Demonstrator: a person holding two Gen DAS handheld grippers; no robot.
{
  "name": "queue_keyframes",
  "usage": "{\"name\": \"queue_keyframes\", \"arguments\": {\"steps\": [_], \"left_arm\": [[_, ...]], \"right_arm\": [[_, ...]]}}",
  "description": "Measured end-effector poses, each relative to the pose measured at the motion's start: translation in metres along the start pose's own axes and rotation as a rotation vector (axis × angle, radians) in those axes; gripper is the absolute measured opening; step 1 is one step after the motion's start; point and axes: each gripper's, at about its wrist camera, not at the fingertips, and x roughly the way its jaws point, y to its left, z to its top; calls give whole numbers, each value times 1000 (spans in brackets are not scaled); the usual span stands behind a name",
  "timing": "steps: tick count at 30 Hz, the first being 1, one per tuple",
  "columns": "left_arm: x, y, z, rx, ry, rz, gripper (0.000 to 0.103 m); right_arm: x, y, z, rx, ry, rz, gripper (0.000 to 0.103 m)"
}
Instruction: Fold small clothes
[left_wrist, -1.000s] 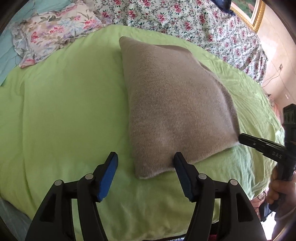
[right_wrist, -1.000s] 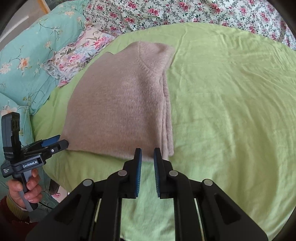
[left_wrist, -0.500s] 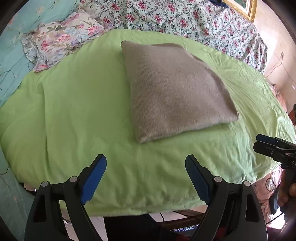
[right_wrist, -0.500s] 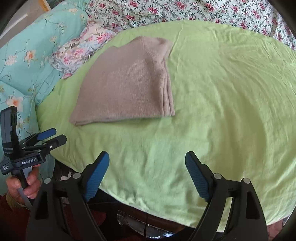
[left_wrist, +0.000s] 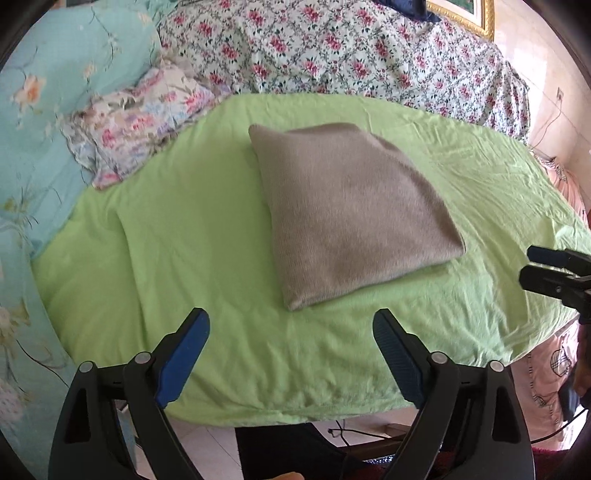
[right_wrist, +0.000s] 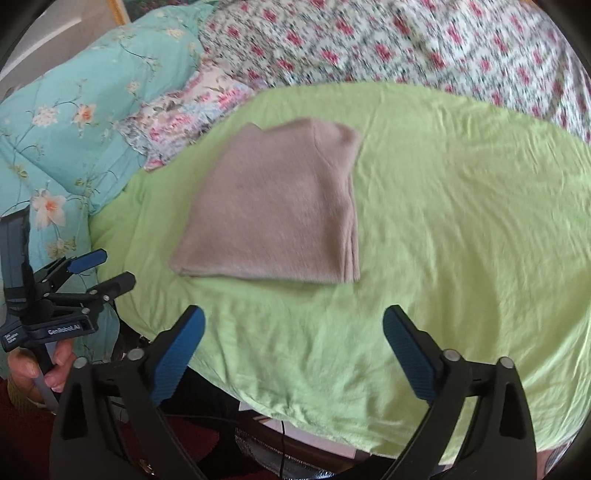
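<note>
A green sheet (left_wrist: 177, 236) covers the desk and fills most of both views, with a rose-print cover (left_wrist: 369, 55) behind it and a turquoise flowered quilt (right_wrist: 74, 110) to the left. A small floral pillow (left_wrist: 147, 122) lies at the sheet's far-left edge, between the two.

The folded sweater (left_wrist: 351, 221), a taupe knit, lies flat on the sheet toward its far side, clear of both tools. The right wrist view shows its stacked layers along the right edge (right_wrist: 352, 229); the left wrist view shows only the smooth top and rounded corners.

The left hand-held gripper (left_wrist: 291, 336) hangs over the near edge of the sheet, jaws spread wide, holding nothing. The right hand-held gripper (right_wrist: 293, 332) stands the same way, wide apart and empty.

Only the right wrist view shows writing: "GenRobot.AI" in white on the body of the left hand-held gripper (right_wrist: 103, 269), whose handle a hand (right_wrist: 40, 373) grips. The left wrist view alone shows a gilt picture frame (left_wrist: 465, 14) at top right, and the tips of the right tool at its right edge.
</note>
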Motion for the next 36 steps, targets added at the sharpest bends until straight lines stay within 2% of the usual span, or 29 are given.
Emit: {"name": "queue_keyframes", "arguments": {"steps": [3, 11, 21, 30, 36], "left_arm": [[1, -2, 6, 3, -15, 22, 102], [29, -1, 10, -11, 35, 55, 102], [52, 3, 13, -33, 83, 92, 102], [55, -5, 33, -14, 42, 117, 102], [56, -2, 48, -27, 17, 108, 102]], "right_arm": [[8, 4, 1, -7, 12, -2, 100], [40, -6, -8, 17, 78, -2, 100], [58, -14, -1, 41, 90, 7, 100], [64, -8, 23, 30, 61, 20, 100], [66, -15, 47, 52, 21, 63, 100]]}}
